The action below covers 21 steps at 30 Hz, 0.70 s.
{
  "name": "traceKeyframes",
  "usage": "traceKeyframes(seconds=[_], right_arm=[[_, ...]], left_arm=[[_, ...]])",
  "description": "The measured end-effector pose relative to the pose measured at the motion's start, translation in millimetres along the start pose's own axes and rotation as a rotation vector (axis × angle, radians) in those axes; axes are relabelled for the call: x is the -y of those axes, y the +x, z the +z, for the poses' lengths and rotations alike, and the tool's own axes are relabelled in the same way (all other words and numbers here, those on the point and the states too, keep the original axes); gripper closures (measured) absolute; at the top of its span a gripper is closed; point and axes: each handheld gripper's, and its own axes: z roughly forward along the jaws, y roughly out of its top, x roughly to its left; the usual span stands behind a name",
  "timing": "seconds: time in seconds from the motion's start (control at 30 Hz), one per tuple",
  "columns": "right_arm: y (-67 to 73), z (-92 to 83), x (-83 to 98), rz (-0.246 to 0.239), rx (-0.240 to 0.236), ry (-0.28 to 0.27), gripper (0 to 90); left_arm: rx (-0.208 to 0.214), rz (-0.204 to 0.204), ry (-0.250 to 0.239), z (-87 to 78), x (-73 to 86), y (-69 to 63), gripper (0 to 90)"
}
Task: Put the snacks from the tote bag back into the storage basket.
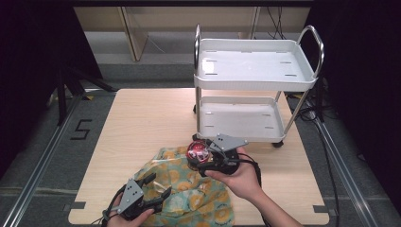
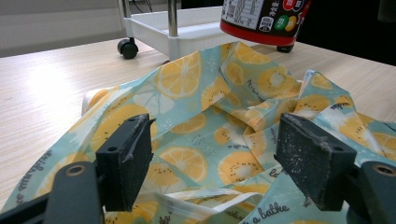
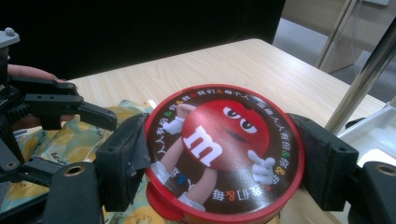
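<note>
- Nearest the person, the left gripper [image 1: 152, 191] hovers low over the near end of the fruit-print cloth bag [image 1: 189, 189], its fingers [image 2: 125, 158] spread wide and holding nothing; in the left gripper view the crumpled fabric lies between and beyond them.
- The bag lies slack on the wooden bench [image 1: 142, 123] at its near edge, rumpled and flattened, printed with orange and kiwi slices on pale blue-green.
- Just past the bag's far end, the right gripper [image 1: 201, 158] pinches a round red-lidded candy tub [image 3: 224, 154] across its lid, one finger on each side. The tub is lifted clear of the fabric; the left gripper view shows its red base hanging above the bag's far folds.
- The lid carries a red cartoon candy figure and a ring of coloured lettering.
- Farther on stands a white two-shelf trolley [image 1: 255, 85] on the bench's far right, both trays bare as far as the high view shows.
- Judged from this: the tub appears to be out of the bag and firmly held, so the taking-out part looks done. What seems left is carrying it to the trolley and setting it on a tray, then releasing. Whether anything remains inside the bag cannot be told.
</note>
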Motion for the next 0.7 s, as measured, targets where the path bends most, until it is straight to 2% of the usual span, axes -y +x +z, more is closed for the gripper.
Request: traceKeyframes(seconds=[0.03, 0.07, 0.1, 0.13, 0.17, 0.37, 0.43, 0.47, 0.7], right_arm=[[0.1, 0.0, -0.1, 0.002, -0.003, 0.001, 27.0], [0.8, -0.6, -0.3, 0.018, -0.009, 0.008, 27.0], [0.2, -0.2, -0.3, 0.006, 0.008, -0.012, 27.0], [-0.1, -1.1, -0.7, 0.004, 0.006, -0.006, 27.0], [-0.4, -1.7, -1.0, 0.007, 0.002, -0.005, 27.0], [-1.9, -3.8, -2.0, 0.014, 0.012, -0.013, 27.0], [-2.7, -3.9, -2.2, 0.019, 0.002, -0.011, 27.0], [-3.7, -5.0, -2.3, 0.005, 0.022, -0.016, 27.0], [-6.2, -6.8, -2.4, 0.020, 0.016, -0.006, 27.0]], left_arm=[[-0.001, -0.007, 0.001, 0.0, 0.2, -0.4, 26.6], [0.000, 0.008, 0.007, -0.2, -0.1, 0.6, 26.6], [-0.001, 0.015, 0.013, -0.5, -0.6, 1.1, 26.6], [0.001, -0.010, -0.007, 0.6, 0.3, -0.7, 26.6], [0.001, -0.013, -0.005, 0.5, 0.4, -1.0, 26.6], [-0.002, -0.002, 0.001, -0.1, 0.2, -0.1, 26.6], [-0.003, 0.005, 0.007, -0.3, -0.1, 0.3, 26.5], [-0.002, 0.000, 0.005, -0.3, -0.1, 0.0, 26.5], [-0.002, -0.001, 0.000, -0.1, 0.2, 0.0, 26.6]])
